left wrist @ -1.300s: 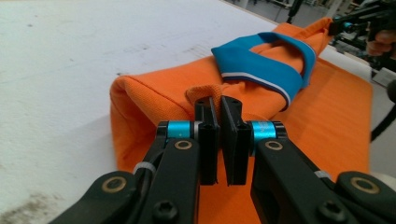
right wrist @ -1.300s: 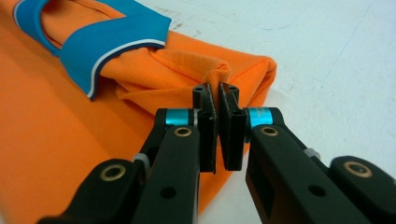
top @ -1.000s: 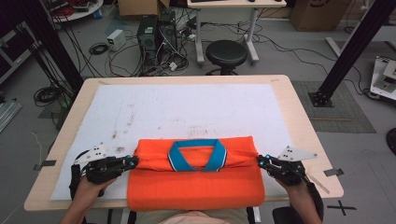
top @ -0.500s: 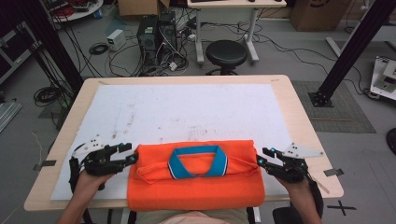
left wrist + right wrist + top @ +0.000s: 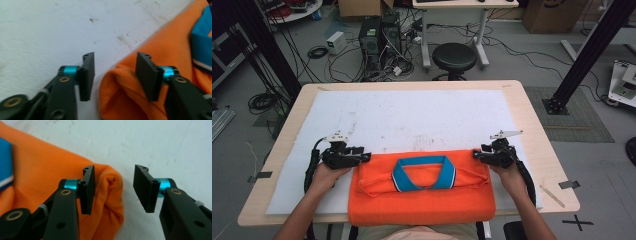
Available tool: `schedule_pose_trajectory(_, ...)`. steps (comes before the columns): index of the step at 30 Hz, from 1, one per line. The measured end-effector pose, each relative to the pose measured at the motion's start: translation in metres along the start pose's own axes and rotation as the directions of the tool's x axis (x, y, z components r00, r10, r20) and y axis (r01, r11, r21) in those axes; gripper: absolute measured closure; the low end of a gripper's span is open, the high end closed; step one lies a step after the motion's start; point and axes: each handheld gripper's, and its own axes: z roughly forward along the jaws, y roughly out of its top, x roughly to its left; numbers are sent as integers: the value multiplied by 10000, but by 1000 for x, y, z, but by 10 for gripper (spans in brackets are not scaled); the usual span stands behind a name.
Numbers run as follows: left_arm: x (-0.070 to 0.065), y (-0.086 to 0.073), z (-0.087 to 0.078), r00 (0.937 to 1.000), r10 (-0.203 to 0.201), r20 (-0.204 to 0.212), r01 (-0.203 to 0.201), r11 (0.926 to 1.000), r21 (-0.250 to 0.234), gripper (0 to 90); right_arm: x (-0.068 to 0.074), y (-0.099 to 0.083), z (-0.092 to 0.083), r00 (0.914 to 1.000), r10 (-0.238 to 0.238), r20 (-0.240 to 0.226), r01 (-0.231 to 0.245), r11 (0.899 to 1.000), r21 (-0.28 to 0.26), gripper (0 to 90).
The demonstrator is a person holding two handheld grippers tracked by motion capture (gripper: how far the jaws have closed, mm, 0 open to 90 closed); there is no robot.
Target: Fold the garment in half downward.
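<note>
Having let go of the folded orange polo shirt lying at the near edge of the white mat, the left gripper and right gripper now stand with jaws parted at the shirt's two far corners, having just been opening with only loose fabric between them, so I judge this fold finished.

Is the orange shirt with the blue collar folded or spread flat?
Folded. The orange polo shirt forms a compact rectangle, its sleeves tucked in and doubled cloth edges rolled at both ends, its blue collar on top.
</note>
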Motion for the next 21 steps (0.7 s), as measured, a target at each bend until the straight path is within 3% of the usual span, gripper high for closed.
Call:
schedule_pose_trajectory(2, -4, -3, 2, 9999, 156, 2, -156, 9998, 101, 657, -1, -2, 4, 9999, 106, -86, -104, 9997, 216, 560)
schedule_pose_trajectory(4, -6, -3, 2, 9994, 355, -57, -354, 9993, 97, 739, -2, -3, 3, 9990, 199, -397, -190, 9996, 226, 716)
schedule_pose_trajectory(6, -7, -3, 2, 9994, 343, -103, -342, 9994, 106, 771, -1, -4, 3, 9984, 98, -564, -87, 9998, 192, 765)
schedule_pose_trajectory(7, -6, -2, 1, 9990, 349, -262, -349, 9994, 9, 802, 2, -3, 2, 9982, -241, -545, 251, 9995, 193, 810)
schedule_pose_trajectory(9, -4, 0, 1, 9991, 68, -428, -82, 9994, -325, 810, 1, -2, 1, 9981, -460, -409, 465, 9988, 128, 820)
schedule_pose_trajectory(12, 4, 8, 1, 9990, -299, -331, 280, 9981, -546, 812, -3, 1, 1, 9987, -461, -201, 456, 9987, -240, 822)
schedule_pose_trajectory(15, 7, 15, 3, 9990, -269, -349, 248, 9980, -587, 812, -7, 4, 2, 9992, -363, -144, 357, 9985, -404, 822)
schedule_pose_trajectory(21, 24, 47, 17, 9982, -284, -533, 223, 9935, -1116, 812, -22, 20, 9, 9993, -207, 299, 227, 9975, -667, 822)
